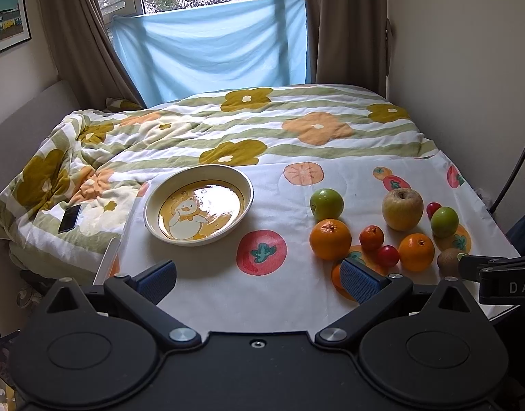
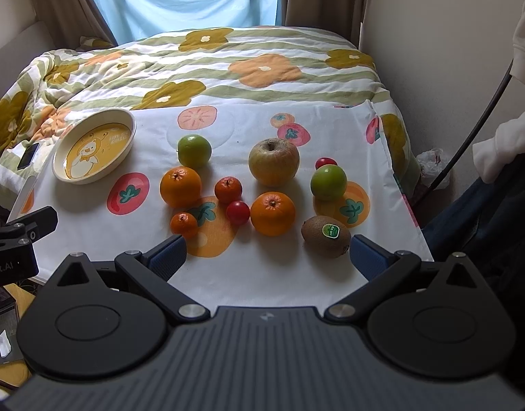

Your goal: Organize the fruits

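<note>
Our left gripper (image 1: 259, 281) and right gripper (image 2: 267, 257) gape wide, empty; fruit right of the plate (image 2: 125, 120) could roll if nudged.

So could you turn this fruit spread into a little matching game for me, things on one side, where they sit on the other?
Things:
1. kiwi
2. duck plate
3. phone
4. big yellowish apple

Places:
A. on the flowered quilt, off the cloth
B. nearest the right claw, sticker up
C. far left on the cloth, empty
D. middle of the fruit group's back row

Pairs: 1-B, 2-C, 3-A, 4-D
</note>
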A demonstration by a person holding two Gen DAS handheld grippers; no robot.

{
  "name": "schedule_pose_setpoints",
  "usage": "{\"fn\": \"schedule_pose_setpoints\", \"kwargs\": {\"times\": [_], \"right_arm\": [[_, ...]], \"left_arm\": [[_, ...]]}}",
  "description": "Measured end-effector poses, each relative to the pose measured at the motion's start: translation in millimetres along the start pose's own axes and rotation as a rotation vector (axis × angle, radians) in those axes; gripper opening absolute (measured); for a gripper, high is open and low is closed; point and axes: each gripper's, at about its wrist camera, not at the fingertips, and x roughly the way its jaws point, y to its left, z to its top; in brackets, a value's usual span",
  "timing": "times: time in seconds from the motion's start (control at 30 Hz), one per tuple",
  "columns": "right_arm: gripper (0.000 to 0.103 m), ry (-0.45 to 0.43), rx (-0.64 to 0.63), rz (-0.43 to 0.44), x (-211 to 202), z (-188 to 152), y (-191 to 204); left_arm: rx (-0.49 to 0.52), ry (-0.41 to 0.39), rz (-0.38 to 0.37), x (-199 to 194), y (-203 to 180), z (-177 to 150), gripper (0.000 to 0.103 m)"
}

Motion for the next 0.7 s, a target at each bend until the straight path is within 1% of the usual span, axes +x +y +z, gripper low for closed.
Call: {"fn": "schedule_pose_setpoints", "kwargs": {"times": [0.43,0.53,0.63,0.7], "right_arm": [[0.103,0.014,0.006,0.014,2,-2,-3],[0.103,0.013,0.008,0.021,2,-1,-3],[0.103,0.014,0.026,0.038,5,0,-4],[0.103,0.008,0.039,0.046,9,0,-6]], "left_arm": [[0.008,0.015,0.006,0,1,-2,0.103],[-0.010,0.024,-0.021,1,4,2,0.103],[0.022,0.021,-0.029,5,1,8,0.103],[0.065,0.006,-0.032,12,-5,9,0.103]]}}
